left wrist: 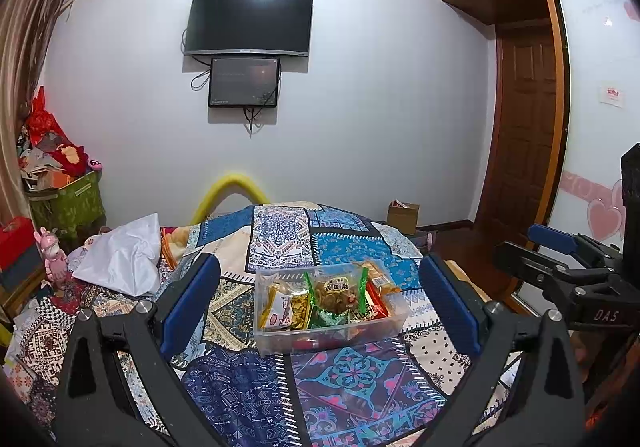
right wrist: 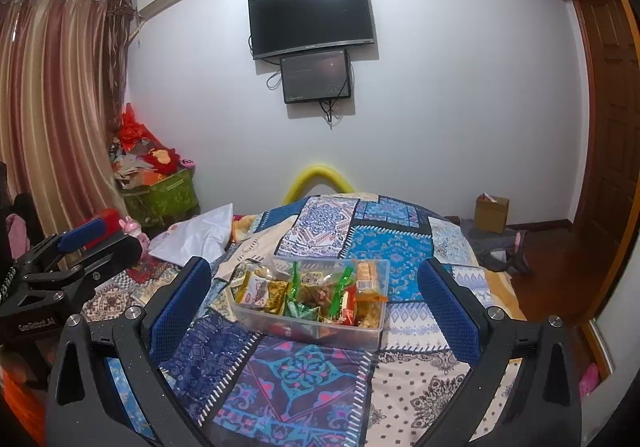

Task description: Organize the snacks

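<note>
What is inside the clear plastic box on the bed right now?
The clear plastic box holds a heap of snack packets: yellow, green, red and orange wrappers. Whatever lies beneath the top layer is mostly covered.

**Lettering on the two grippers; packet print unreadable**

At the right edge of the left wrist view, the right gripper [left wrist: 556,247] carries the letters "DAS" in pale print on its black body. At the lower left of the right wrist view, the left gripper [right wrist: 80,243] bears "GenRobot.AI". Print on the snack packets [left wrist: 326,297] in the clear box is too small to read.
</note>
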A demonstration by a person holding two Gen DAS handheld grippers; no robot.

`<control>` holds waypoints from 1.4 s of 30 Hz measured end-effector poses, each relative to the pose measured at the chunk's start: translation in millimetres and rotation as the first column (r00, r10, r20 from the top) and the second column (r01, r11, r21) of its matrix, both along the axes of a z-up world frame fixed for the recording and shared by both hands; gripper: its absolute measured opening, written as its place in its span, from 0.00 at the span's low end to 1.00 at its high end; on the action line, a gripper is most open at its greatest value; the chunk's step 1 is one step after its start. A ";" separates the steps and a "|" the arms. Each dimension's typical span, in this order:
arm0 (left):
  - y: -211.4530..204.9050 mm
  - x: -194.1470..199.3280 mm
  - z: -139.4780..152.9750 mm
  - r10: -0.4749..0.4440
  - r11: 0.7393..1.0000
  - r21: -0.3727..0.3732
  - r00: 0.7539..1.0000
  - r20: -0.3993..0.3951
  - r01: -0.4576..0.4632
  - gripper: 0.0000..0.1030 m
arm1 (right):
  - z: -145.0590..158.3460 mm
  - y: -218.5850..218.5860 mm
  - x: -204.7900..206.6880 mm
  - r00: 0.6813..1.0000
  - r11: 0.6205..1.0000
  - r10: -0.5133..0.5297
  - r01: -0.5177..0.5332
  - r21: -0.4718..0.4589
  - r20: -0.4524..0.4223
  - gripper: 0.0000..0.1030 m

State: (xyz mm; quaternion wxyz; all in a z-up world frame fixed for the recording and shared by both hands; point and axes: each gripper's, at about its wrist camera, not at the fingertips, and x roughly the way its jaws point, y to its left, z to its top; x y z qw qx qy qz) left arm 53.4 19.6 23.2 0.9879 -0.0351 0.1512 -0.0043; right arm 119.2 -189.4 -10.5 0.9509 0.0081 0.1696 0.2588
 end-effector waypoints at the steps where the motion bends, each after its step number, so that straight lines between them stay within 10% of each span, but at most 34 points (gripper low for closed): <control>1: 0.0 -0.5 -0.2 0.000 1.000 -0.001 1.000 -0.002 0.000 0.98 | 0.0 0.0 0.0 1.000 1.000 -0.001 0.001 0.000 0.000 1.00; 42: -6.9 6.7 -5.5 -0.015 1.000 0.000 1.000 -0.021 0.015 0.99 | -6.0 -4.3 3.1 0.999 1.000 0.001 -0.001 0.007 -0.036 1.00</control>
